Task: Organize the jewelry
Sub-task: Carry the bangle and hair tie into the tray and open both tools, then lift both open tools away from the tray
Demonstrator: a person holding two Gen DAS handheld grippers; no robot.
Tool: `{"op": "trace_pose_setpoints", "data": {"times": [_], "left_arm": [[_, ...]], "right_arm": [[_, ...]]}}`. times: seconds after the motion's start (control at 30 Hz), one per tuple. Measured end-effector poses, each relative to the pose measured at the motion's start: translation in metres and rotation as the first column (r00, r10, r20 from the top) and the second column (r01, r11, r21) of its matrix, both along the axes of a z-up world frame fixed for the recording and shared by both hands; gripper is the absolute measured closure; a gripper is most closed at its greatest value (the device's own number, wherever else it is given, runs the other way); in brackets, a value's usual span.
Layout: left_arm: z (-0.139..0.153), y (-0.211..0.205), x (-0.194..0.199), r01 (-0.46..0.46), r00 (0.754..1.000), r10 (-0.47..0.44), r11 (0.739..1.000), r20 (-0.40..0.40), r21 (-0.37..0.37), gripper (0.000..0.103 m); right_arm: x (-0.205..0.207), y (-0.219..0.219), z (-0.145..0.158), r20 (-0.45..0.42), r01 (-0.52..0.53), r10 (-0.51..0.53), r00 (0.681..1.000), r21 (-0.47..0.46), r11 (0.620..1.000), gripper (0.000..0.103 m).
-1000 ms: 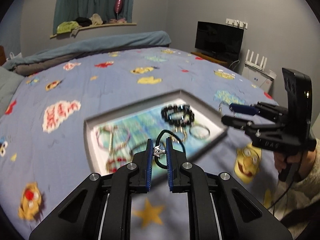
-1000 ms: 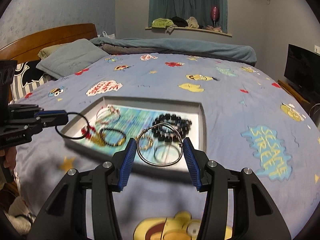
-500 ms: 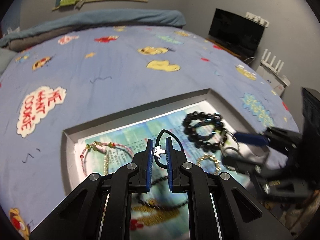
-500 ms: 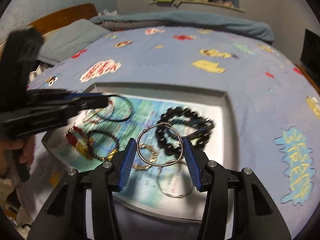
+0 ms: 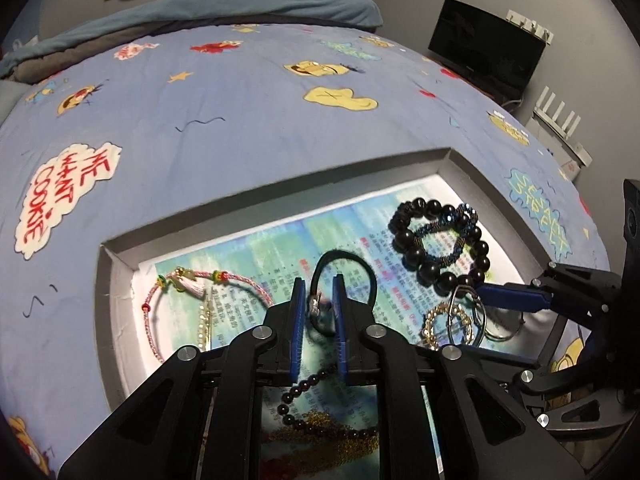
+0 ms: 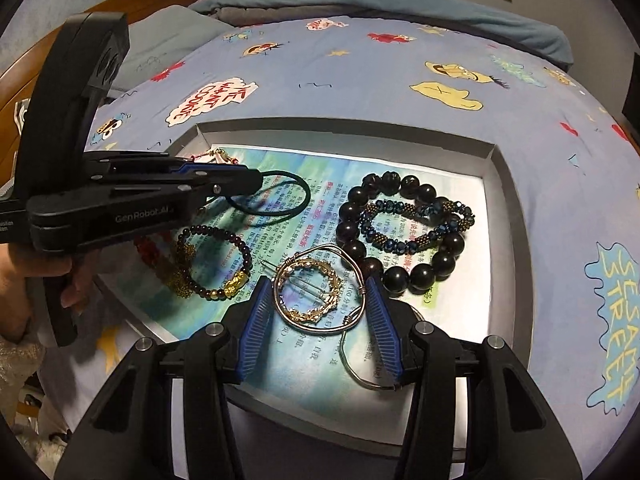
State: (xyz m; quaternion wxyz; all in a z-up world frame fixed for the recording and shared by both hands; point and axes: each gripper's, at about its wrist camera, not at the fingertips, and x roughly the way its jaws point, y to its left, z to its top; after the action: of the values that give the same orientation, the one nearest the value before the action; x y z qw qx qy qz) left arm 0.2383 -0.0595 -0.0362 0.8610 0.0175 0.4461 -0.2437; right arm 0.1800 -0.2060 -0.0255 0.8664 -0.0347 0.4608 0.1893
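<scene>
A grey tray [image 5: 280, 188] [image 6: 340, 126] lies on the bed with several bracelets on a printed sheet. My left gripper [image 5: 318, 312] [image 6: 256, 182] is shut on a black cord loop with a small silver charm [image 5: 344, 264] [image 6: 280, 196], held low over the tray's middle. My right gripper [image 6: 320, 304] [image 5: 476, 302] is shut on a silver wire bangle [image 6: 320, 292] [image 5: 464, 312], low over a gold ring bracelet [image 6: 310, 294]. A black bead bracelet [image 5: 436, 248] [image 6: 400, 232] and a blue bead bracelet [image 6: 416, 220] lie at the tray's right.
A pink cord bracelet [image 5: 208, 288] lies at the tray's left. A dark bead bracelet with gold charm [image 6: 220, 264] and another silver bangle [image 6: 372, 372] lie near the front. The blue cartoon bedspread [image 5: 200, 100] surrounds the tray. A TV [image 5: 486, 48] stands beyond the bed.
Both grippers have moved forward and down over the tray, each still holding its piece. The tray now fills the lower half of both views.
</scene>
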Motion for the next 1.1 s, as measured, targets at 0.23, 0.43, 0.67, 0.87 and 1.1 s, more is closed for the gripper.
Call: {"op": "trace_pose_setpoints", "data": {"times": [0.23,0.43,0.67,0.87,1.1], "left_arm": [[0.001,-0.001,-0.001,-0.014,1.000,0.014,1.000,0.022,0.022,0.069],[0.006,0.002,-0.003,-0.039,0.998,0.038,0.999,0.045,0.013,0.051],[0.016,0.005,-0.013,-0.069,0.994,0.066,0.997,0.088,0.032,0.035],[0.034,0.019,-0.033,-0.115,0.985,0.107,0.992,0.136,0.055,0.025],[0.056,0.038,-0.064,-0.150,0.975,0.139,0.987,0.172,0.055,0.016]], "right_arm": [[-0.001,-0.004,0.002,0.008,0.010,-0.010,1.000,0.006,1.000,0.051],[-0.010,-0.010,0.008,0.033,0.026,-0.026,0.999,0.003,1.000,0.042],[-0.024,-0.018,0.018,0.060,0.049,-0.050,0.997,0.011,0.999,0.028],[-0.036,-0.025,0.028,0.082,0.071,-0.073,0.994,0.030,0.997,0.021],[-0.052,-0.031,0.038,0.099,0.085,-0.089,0.991,0.049,0.995,0.013]]}}
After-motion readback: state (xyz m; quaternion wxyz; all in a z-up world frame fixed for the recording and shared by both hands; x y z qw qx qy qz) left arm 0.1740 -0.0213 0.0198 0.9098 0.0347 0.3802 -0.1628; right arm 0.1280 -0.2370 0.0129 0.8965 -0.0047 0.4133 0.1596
